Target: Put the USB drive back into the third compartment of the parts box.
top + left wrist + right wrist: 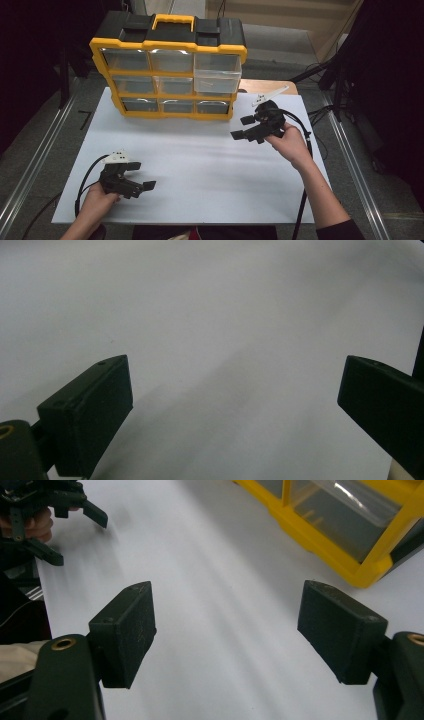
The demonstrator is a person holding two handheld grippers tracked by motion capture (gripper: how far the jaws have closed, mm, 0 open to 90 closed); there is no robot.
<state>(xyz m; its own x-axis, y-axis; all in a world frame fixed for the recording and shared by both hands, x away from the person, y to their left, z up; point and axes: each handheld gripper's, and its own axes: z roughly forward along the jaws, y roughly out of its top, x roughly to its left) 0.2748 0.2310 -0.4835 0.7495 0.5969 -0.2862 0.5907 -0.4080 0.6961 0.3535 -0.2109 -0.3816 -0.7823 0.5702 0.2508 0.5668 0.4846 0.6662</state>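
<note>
White table (200,165), organizer (170,65) beyond fingers (125,630)

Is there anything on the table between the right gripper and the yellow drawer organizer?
Nothing visible. The right gripper, jaws open and empty, hovers near the yellow drawer organizer's lower right corner, with bare white tabletop between them.
</note>
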